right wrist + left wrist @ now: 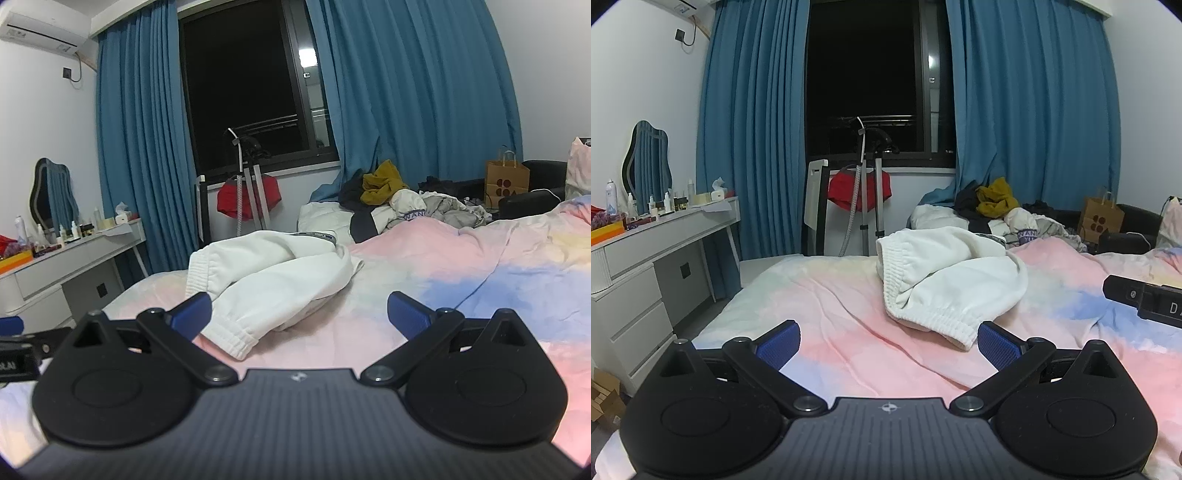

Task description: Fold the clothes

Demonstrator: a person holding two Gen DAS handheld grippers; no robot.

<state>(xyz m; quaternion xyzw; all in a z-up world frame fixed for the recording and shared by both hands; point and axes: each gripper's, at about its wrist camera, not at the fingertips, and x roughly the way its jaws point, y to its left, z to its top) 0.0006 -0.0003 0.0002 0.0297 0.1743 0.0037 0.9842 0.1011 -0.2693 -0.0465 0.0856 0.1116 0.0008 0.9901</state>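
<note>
Overhead-free, pastel bedspread [849,295] beneath blue curtains [753,129]

Only a few letters can be read. On a white garment [1027,230] in the pile of clothes at the far side of the bed there is a blue band with the letters "WAN" and below them "YU"; the rest is hidden in the folds. In the right wrist view the same band [415,215] shows "WAN". On the body of the right gripper [1145,301], seen from the left wrist camera, a white "D" stands, cut by the picture edge. On the left gripper [18,354] some white letters show, too cut to read surely.
</note>
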